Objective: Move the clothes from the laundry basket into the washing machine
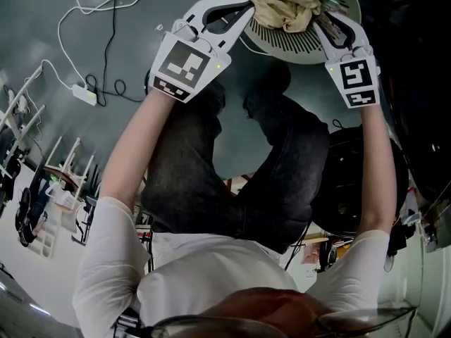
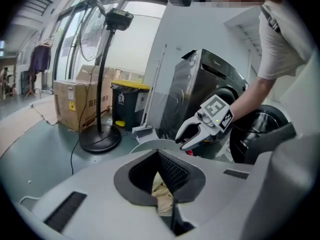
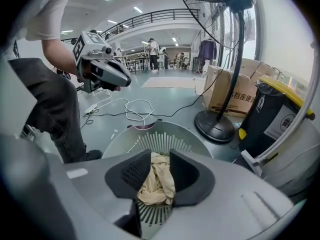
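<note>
though small, chinese print on carton (image 3: 220, 89)

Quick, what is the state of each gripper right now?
Left gripper: closed, tips together, nothing seen pinched.
Right gripper: slightly open around the beige cloth in the laundry basket, not pressing it.

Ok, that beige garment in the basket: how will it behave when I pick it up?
The beige garment lies crumpled in soft folds, so it is probably floppy and will drape and hang once lifted. It looks thin, so likely light for its bulk. A trailing edge might catch on the slats of the basket.
</note>
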Motion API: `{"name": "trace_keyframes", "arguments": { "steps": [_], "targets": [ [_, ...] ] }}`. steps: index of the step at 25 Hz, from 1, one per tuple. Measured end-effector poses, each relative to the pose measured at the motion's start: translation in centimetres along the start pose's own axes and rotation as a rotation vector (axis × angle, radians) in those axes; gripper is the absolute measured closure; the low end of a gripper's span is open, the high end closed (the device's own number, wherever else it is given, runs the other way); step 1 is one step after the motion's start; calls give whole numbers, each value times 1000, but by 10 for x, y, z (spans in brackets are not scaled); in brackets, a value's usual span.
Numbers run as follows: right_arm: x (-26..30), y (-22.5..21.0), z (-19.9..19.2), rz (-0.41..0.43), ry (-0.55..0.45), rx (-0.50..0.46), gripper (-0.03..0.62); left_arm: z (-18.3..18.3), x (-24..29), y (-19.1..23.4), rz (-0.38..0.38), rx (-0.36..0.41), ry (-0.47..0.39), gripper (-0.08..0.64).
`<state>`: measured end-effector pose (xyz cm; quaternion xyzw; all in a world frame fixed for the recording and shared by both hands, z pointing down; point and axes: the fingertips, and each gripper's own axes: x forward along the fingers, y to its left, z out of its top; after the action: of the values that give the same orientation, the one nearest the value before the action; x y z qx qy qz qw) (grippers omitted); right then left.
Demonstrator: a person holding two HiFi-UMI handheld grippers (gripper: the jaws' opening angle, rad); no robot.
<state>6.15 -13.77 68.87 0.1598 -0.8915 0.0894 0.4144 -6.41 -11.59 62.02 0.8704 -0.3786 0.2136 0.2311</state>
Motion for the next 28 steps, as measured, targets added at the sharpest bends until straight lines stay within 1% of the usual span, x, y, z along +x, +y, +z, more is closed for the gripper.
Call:
{"name": "trace_keyframes", "arguments": {
  "steps": [4,7,11,13,15,17,20,23,25,28],
  "targets": [
    [23,-6,-9,45,-2,-22,446,-4,20,-1,-96,116,16,554],
    [45,-12,-19,77,41,-68,411,-2,32,7,-149,172,8,554],
    [74,-20,-39,117,105,-99,352,0,48,22,-191,265,-26,554],
    [91,-19,-54,139,141,-110,316,-6,56,29,-211,308,-23,554],
    [109,-16,-68,156,178,-120,279,-15,62,35,-220,367,-14,554],
    [123,-14,-79,171,204,-120,257,-22,68,38,-231,414,-3,554],
    [137,-11,-90,201,231,-120,219,-24,77,37,-254,437,3,554],
    [150,-3,-104,236,268,-141,176,-29,83,36,-264,448,5,554],
    [160,0,-116,247,291,-144,158,-31,86,38,-260,447,2,554],
    [174,0,-132,250,322,-121,133,-32,87,44,-236,449,-8,554]
  ]
}}
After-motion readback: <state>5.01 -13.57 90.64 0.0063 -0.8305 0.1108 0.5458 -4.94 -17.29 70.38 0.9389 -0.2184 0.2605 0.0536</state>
